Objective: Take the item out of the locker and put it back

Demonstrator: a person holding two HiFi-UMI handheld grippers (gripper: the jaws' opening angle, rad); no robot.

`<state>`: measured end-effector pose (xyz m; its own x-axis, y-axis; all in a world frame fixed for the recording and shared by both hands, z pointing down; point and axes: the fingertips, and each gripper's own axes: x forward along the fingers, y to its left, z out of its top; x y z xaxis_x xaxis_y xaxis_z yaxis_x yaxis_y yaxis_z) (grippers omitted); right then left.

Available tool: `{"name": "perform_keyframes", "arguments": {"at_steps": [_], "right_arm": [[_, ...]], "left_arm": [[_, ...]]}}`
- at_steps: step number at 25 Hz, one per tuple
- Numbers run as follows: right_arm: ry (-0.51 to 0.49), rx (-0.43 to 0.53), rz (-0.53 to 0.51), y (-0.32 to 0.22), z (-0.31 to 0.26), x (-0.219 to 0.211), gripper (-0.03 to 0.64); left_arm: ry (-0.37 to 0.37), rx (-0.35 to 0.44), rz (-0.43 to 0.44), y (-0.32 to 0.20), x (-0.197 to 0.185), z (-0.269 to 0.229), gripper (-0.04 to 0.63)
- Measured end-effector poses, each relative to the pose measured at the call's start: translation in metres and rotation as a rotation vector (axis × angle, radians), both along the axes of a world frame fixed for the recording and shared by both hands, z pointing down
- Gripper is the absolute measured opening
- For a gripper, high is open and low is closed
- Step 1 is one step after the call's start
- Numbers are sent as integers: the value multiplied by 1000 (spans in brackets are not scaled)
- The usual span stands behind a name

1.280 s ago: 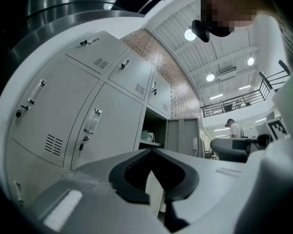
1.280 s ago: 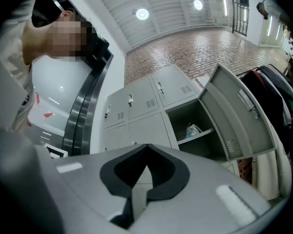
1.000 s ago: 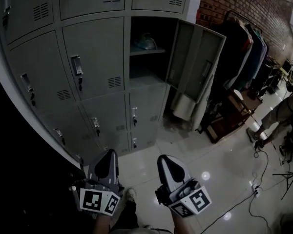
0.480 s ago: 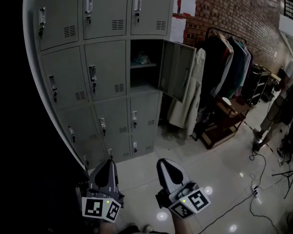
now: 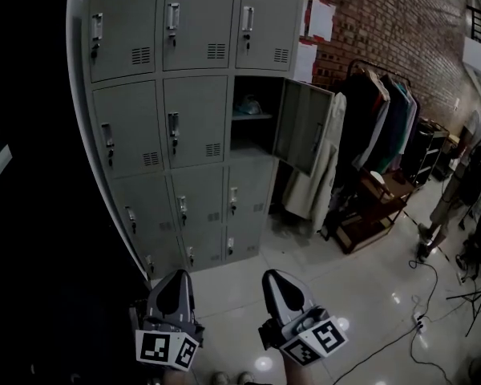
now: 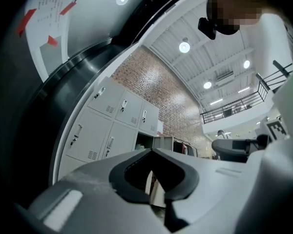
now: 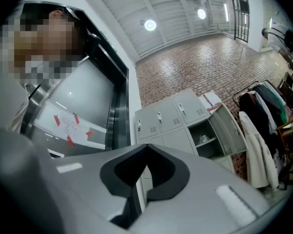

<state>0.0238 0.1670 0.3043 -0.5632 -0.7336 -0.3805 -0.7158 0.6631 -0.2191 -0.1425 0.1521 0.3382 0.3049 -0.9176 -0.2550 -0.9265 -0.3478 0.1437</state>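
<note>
The grey locker bank stands ahead, well beyond both grippers. Its middle-row right compartment is open, with the door swung out to the right. On that compartment's shelf lies a pale item, too small to make out; the right gripper view shows the item too. My left gripper and right gripper hover low over the tiled floor, side by side, both pointing at the lockers. Each is shut with nothing in it, the tips meeting in the left gripper view and the right gripper view.
A white coat hangs just right of the open door, beside a rack of dark clothes along the brick wall. A low wooden stand sits below. A person stands at far right. Cables trail across the floor.
The lockers now look smaller and farther off, and the whole top row has come into view. Both grippers stay shut and low at the bottom of the head view.
</note>
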Motion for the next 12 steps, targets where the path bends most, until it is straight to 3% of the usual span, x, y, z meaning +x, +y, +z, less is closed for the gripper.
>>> {"name": "perform_keyframes", "arguments": {"at_steps": [5, 12], "right_arm": [[91, -21, 47, -1, 9, -10, 2], [55, -50, 44, -7, 12, -3, 2]], "left_arm": [[-10, 19, 10, 1, -2, -8, 5], [-19, -1, 42, -4, 12, -3, 5]]}}
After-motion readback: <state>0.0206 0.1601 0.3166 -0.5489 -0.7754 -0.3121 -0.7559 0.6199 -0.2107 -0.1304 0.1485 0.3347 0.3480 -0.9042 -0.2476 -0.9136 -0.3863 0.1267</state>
